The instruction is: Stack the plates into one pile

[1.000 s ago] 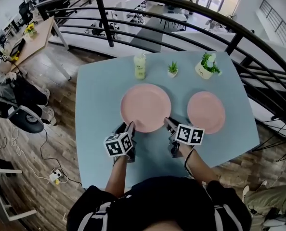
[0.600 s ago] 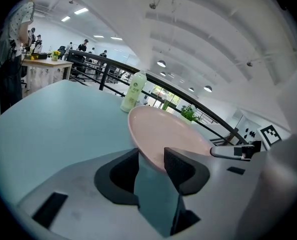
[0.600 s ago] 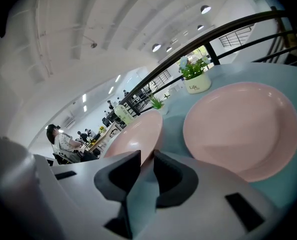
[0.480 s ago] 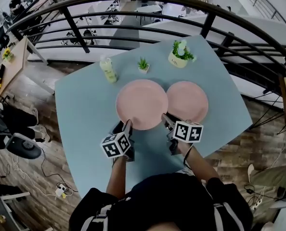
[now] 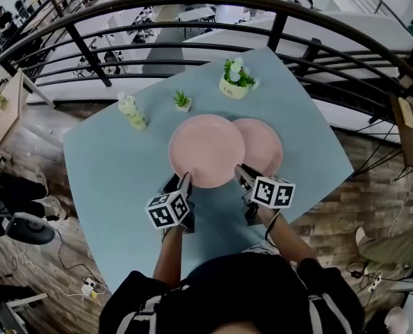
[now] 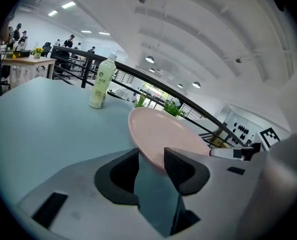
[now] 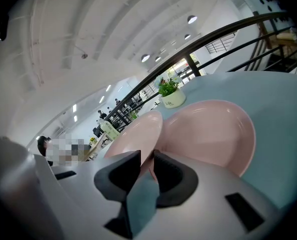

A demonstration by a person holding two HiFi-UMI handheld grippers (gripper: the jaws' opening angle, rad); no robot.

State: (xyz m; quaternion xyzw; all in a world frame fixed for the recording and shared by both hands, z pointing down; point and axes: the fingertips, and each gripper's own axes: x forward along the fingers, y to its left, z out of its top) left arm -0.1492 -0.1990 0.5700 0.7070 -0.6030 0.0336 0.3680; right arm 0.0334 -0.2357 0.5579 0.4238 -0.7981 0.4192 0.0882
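**Big plate on a rim-only grip, overlapping the small plate: slip and clash risk**

The large pink plate [image 5: 206, 150] is up off the blue table [image 5: 109, 186], pinched at its near rim only. Its right edge overlaps the left edge of the small pink plate [image 5: 264, 145], which lies flat on the table. From the head view I can't tell if the 2 rims touch. In the right gripper view the big plate looks raised over the small one.

My left gripper [image 5: 181, 184] has its jaws wide but closed on the near-left rim, with the lip between the pads. My right gripper [image 5: 240, 176] has its jaws nearly together, clamped on the near-right rim. Neither holds anything else.

Risks, as I read it:
1. All the grip is on 1 side and the far edge is unsupported, so the plate levers on the pads. A smooth rim with little pad contact can pivot down or slide out. The left is likeliest, since the bite looks shallow there.
2. The far or right edge dips and clips the small plate's rim, which shoves it toward the table's right edge or chips it.
3. My 2 hands drift apart or twist unequally, and the rim gets wrenched out of 1 jaw.
4. Big on small makes a top-heavy pile. Released off-centre, it rocks or slides off.
5. Overshooting forward reaches the potted plant [image 5: 236, 77]. The small succulent [image 5: 182, 101] and the bottle [image 5: 132, 111] stand behind-left.

Fix: hold it level, centre it, and lower it before letting go.
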